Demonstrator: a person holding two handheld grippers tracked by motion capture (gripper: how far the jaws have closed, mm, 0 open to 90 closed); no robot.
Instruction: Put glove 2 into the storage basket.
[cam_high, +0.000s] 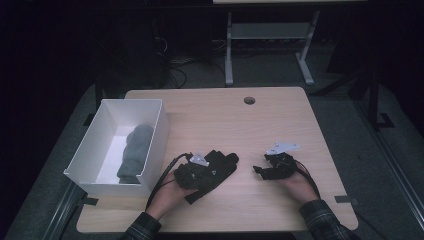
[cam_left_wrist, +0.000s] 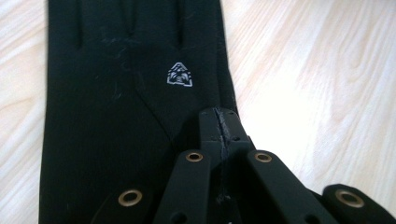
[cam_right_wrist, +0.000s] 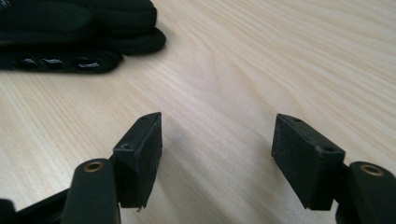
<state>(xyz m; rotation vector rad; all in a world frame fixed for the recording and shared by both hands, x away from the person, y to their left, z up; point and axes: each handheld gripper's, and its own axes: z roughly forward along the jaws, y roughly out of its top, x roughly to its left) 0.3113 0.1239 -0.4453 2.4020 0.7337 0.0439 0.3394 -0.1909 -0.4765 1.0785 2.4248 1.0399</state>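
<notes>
Gloves are what the person is working on: black glove (cam_high: 210, 170) is lying on the wooden table (cam_high: 280, 125) near the front edge, just right of the white box (cam_high: 155, 145), w/ a grey glove (cam_high: 135, 150) already lying inside the box. Left gripper (cam_high: 200, 162) is sitting on the black glove w/ jaws pressed together, apparently pinching the fabric at its edge. Right gripper (cam_high: 260, 171) is hanging apart from the glove, jaws standing wide w/ nothing btwn them. My guess: the grab step is being finished on the left side, and next move is calling for a lift and a carry leftward over the box wall, prob w/ the right gripper helping or staying clear. Left gripper view is giving what the high view is too small for: a small white logo (cam_left_wrist: 180, 75) on the glove's back and the closed jaw tips at the glove's edge. Right gripper view is showing bare wood btwn its pads (cam_right_wrist: 140, 154) and the glove's fingertips (cam_right_wrist: 135, 37) lying off at upper left, not touching
</notes>
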